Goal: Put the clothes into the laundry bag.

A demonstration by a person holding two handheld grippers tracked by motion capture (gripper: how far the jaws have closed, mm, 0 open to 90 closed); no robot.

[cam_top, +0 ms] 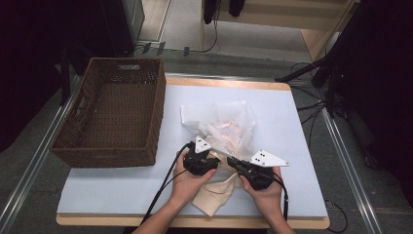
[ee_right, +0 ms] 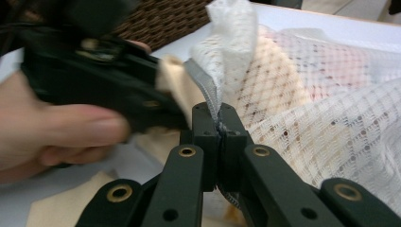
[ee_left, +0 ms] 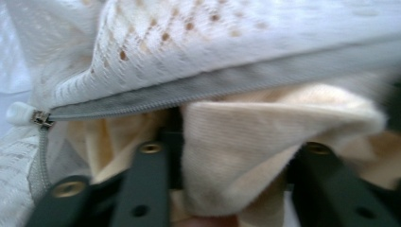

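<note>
White table (cam_top: pixel 122 187) at frame centre: right gripper (ee_right: pixel 218 124) pinched the mesh bag (cam_top: pixel 229 124) edge; left gripper (ee_left: pixel 227 156), spread, straddled cream cloth (ee_left: pixel 246 137), which could catch in the zipper (ee_left: pixel 198 92).

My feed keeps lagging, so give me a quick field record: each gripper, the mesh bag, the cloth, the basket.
left gripper: jaws apart around a fold of the cream cloth at the bag's mouth; whether the pads press it cannot be told
right gripper: shut on the zipper edge of the mesh bag
mesh bag: white, on the table, unzipped, mouth held up
cream cloth: partly inside the bag, the rest lying outside near the person's hands
wicker basket: brown, at the table's left, nothing inside
table: white surface
</note>
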